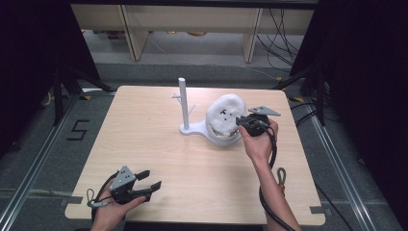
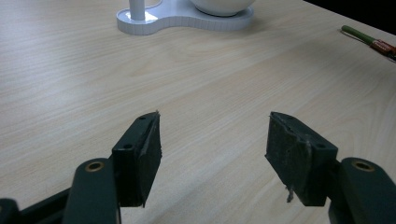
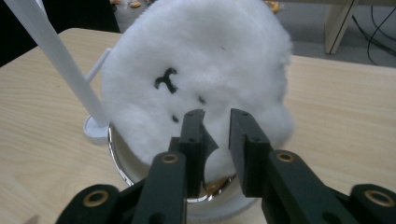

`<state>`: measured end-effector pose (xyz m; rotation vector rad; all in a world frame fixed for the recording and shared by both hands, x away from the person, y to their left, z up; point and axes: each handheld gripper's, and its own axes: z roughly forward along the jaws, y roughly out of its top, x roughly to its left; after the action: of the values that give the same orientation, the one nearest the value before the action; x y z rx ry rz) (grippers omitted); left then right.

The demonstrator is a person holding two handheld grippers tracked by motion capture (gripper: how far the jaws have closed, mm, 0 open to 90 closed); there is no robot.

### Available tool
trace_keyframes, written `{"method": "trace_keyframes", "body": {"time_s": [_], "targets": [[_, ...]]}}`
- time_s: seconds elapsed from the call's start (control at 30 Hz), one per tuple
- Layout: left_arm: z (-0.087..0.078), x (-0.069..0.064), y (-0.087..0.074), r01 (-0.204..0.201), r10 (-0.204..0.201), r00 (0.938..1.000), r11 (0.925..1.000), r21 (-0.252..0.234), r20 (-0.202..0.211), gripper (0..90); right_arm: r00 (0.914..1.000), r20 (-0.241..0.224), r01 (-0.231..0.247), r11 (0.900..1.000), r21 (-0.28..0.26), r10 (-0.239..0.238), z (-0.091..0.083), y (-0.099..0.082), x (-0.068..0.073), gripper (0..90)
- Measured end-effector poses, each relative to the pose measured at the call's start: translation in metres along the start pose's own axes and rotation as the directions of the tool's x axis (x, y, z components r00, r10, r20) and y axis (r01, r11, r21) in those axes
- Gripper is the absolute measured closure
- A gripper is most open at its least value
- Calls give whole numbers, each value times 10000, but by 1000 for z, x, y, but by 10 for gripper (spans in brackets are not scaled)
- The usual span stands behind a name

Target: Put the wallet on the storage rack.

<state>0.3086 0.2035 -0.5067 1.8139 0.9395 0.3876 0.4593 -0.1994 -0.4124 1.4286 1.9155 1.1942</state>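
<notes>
We see the right hand-held gripper with jaws parted a little around a fold of the white plush toy, which sits in the bowl just ahead. Our left hand-held gripper rests wide open over the counter, far from it.

Light wooden table, grey floor marked with a black 5, pale shelving legs behind, cables, dark curtains at both sides.

We see white fluffy plush cover, small black face marks, sitting domed over shiny metal bowl. Bowl rests on white stand base beside upright white post, right of table centre.
</notes>
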Motion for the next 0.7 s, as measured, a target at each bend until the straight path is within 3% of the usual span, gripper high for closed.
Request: {"method": "trace_keyframes", "body": {"time_s": [0.07,0.1,0.13,0.2,0.23,0.27,0.3,0.33,0.37,0.4,0.6,0.63,0.7], "targets": [[1,1,1,40,-39,10000,9999,-109,74,347,10000,-5,-84,9996,267,84,-7,-1,-6,697],[0,1,1,16,-16,10000,10000,-38,-1,347,9981,128,-607,9971,458,602,-11,-3,-4,691],[0,1,2,1,-1,10000,10000,-8,-12,346,9995,34,-318,9983,491,317,-15,-4,-11,674],[1,1,2,1,-1,10000,10000,-86,53,346,9990,96,-453,9957,810,446,-21,-6,-16,664],[0,2,2,15,-14,10000,9999,-101,26,346,9958,174,-915,9916,912,903,-26,-7,-16,660],[0,1,3,10,-10,10000,10000,-77,-34,346,9986,165,-510,9945,913,497,-28,-8,-22,655],[0,2,3,11,-11,10000,10000,-67,-53,346,9983,181,-563,9930,1034,547,-32,-9,-25,650],[-1,2,3,32,-32,10000,10000,-76,-37,346,9943,314,-1044,9882,1121,1015,-36,-11,-24,648],[-1,2,3,30,-31,9999,10000,-54,-105,347,9976,272,-665,9906,1195,637,-40,-12,-31,644],[-1,2,4,29,-30,9999,9999,-99,-98,347,9932,546,-1096,9844,1377,1029,-44,-14,-30,643],[-1,3,5,20,-20,10000,9999,-121,24,346,9920,762,-1110,9817,1547,1002,-59,-29,-53,644],[-1,2,5,5,-5,10000,9999,-133,15,346,9880,769,-1453,9750,1680,1340,-62,-31,-54,644],[-1,3,5,9,-9,10000,9999,-100,40,346,9872,849,-1491,9697,1937,1348,-66,-38,-61,647]]}}
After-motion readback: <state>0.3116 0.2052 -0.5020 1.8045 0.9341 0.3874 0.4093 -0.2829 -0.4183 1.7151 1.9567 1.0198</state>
